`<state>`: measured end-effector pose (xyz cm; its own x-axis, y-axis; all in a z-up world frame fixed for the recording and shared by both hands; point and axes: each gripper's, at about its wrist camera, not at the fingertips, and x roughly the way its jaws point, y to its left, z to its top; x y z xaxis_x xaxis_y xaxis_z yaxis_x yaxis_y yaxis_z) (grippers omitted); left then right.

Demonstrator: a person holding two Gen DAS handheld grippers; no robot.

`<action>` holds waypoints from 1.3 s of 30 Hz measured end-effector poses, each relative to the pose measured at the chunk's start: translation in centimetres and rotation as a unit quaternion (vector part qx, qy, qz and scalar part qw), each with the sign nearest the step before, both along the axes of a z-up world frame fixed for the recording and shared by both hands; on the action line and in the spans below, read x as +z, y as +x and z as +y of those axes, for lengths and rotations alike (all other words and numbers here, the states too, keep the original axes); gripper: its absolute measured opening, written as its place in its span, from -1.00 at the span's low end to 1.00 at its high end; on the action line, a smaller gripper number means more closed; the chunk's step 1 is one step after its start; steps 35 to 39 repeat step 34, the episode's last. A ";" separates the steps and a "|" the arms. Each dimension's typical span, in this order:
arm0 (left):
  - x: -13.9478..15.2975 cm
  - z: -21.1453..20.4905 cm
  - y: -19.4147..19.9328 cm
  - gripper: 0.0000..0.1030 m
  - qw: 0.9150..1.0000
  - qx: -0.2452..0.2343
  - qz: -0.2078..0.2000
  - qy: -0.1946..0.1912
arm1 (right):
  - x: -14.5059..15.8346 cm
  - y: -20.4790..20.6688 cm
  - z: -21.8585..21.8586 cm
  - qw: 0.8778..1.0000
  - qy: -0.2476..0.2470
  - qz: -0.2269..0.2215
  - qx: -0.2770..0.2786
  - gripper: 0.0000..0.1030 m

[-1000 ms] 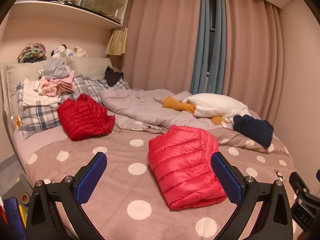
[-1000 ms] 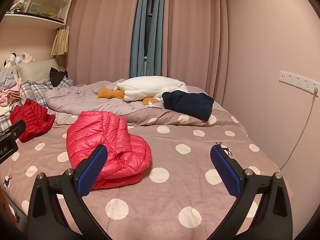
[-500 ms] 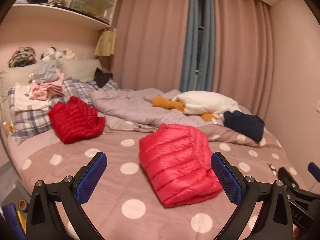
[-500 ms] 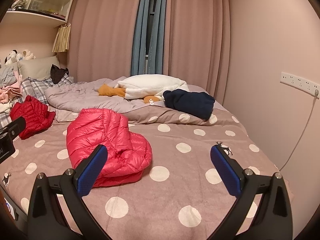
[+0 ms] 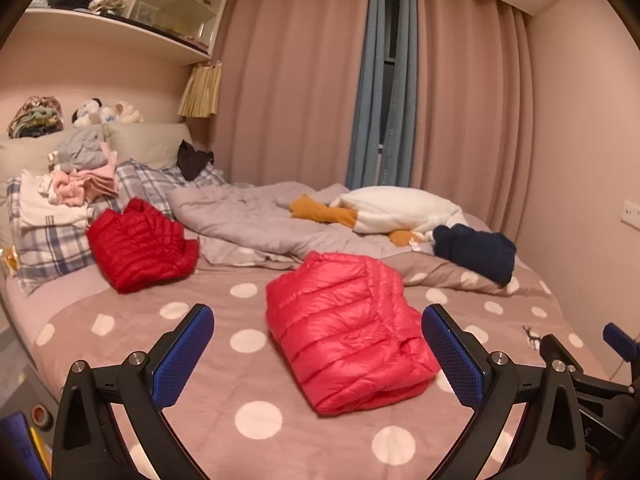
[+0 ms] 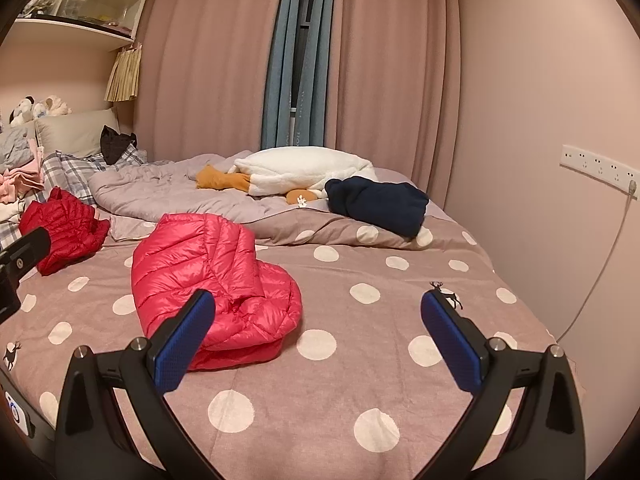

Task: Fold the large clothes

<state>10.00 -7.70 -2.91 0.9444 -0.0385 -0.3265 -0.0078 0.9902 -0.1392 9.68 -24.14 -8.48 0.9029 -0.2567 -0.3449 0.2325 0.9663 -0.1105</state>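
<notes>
A folded pink-red puffer jacket (image 5: 348,328) (image 6: 208,276) lies on the polka-dot bedspread (image 5: 248,420) (image 6: 360,380), near the foot of the bed. A darker red puffer jacket (image 5: 140,244) (image 6: 64,228) sits folded by the plaid pillows. My left gripper (image 5: 316,352) hangs open above the bed's near edge, the pink jacket lying beyond and between its fingers, untouched. My right gripper (image 6: 316,344) is open too, empty, with the pink jacket just past its left finger (image 6: 184,344). A navy garment (image 5: 476,252) (image 6: 376,204) rests on the turned-back duvet.
A grey duvet (image 5: 248,220) is bunched across the bed's far half with a white-and-orange plush goose (image 5: 392,212) (image 6: 296,172) on it. Stacked clothes (image 5: 76,184) top the plaid pillows (image 5: 52,248). Curtains stand behind; a wall with a socket strip (image 6: 596,164) and cable runs right.
Both grippers stay open and empty. The left wrist view has shifted slightly, with the jackets now sitting a little further right and lower than half a second ago. The clothes have not moved.
</notes>
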 end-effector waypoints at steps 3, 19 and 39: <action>0.0 0.0 0.0 1.00 1.000 0.002 0.000 0.001 | 0.1 -0.2 -0.2 1.000 0.000 -0.001 -0.003 1.00; -0.1 0.2 0.0 1.00 1.000 0.001 0.010 0.000 | 0.5 -0.7 -1.4 1.000 0.003 0.002 -0.007 1.00; -0.1 0.5 0.0 1.00 1.000 -0.006 0.014 0.003 | 0.5 -0.7 -1.6 1.000 0.004 0.008 -0.008 1.00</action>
